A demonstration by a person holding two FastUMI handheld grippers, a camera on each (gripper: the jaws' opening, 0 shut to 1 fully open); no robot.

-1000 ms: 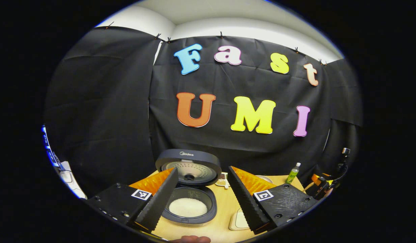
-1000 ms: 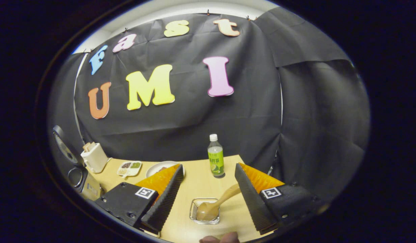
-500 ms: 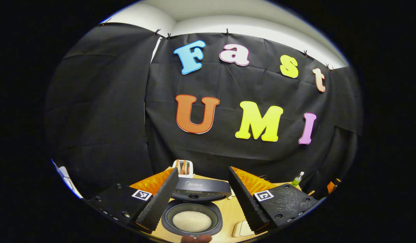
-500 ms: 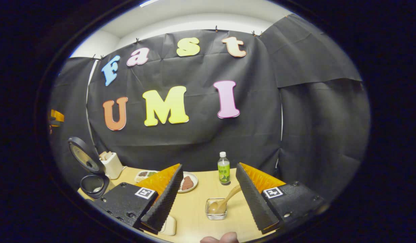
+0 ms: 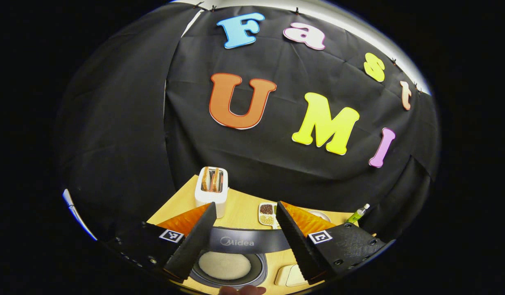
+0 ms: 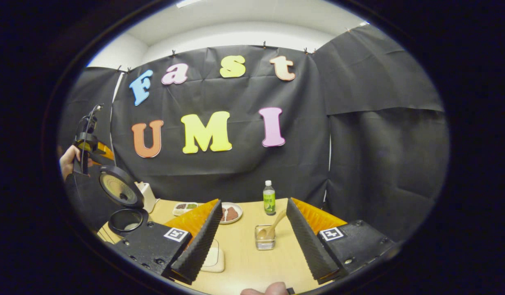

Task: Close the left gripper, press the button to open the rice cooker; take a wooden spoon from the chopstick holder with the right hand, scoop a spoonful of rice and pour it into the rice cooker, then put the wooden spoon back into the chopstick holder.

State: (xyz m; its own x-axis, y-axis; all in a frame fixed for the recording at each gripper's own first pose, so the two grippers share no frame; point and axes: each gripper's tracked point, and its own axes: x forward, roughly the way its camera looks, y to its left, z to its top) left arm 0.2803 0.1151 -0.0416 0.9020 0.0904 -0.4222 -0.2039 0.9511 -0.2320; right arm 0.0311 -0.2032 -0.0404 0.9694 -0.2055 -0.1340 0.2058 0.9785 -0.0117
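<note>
Both tongs (image 5: 244, 241) (image 6: 252, 239) agape, raised over table (image 6: 244, 262).

Table (image 6: 244, 262) w/ rice cooker (image 6: 125, 221), bottle (image 6: 269, 198)

The booth is closed in by black cloth (image 6: 252, 164), hung in creased panels and pinned along the top edge by small clips (image 6: 264, 44). Above the cloth, a white wall (image 6: 236, 41) and ceiling (image 6: 236, 16) are seen. A light wooden desk (image 6: 244, 254) is set against the cloth.
</note>
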